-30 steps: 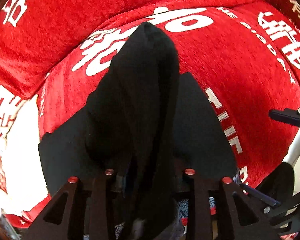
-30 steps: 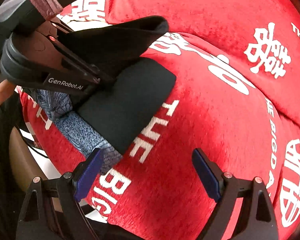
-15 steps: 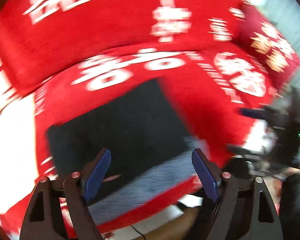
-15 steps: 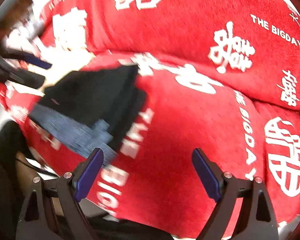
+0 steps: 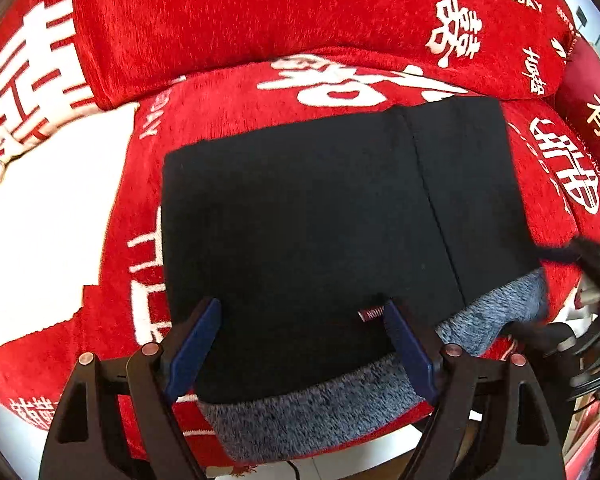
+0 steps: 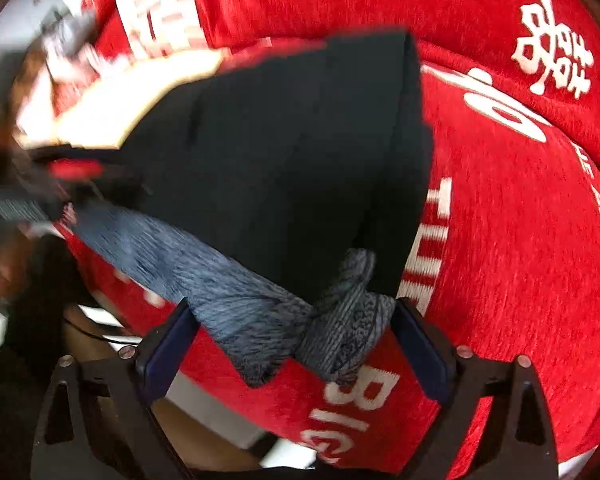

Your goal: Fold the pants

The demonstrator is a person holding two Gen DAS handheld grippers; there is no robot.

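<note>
The black pants (image 5: 312, 220) lie folded flat in a rectangle on the red sofa seat (image 5: 228, 92), with a grey-blue knit waistband (image 5: 312, 412) along the near edge and a small red label (image 5: 372, 314). My left gripper (image 5: 300, 344) is open and empty just above the near edge of the pants. In the right wrist view the pants (image 6: 284, 168) fill the middle, and the waistband corner (image 6: 340, 336) is bunched between the fingers of my open right gripper (image 6: 296, 344).
The sofa is covered in red cloth with white characters, with a back cushion (image 5: 260, 12) behind. A white patch (image 5: 48, 216) lies to the left of the pants. The sofa's front edge (image 6: 340, 420) drops off just below the waistband.
My left gripper has let go of the black pant leg it held up and opened; the pants now lie flat. My right gripper has moved in close to the waistband corner.
</note>
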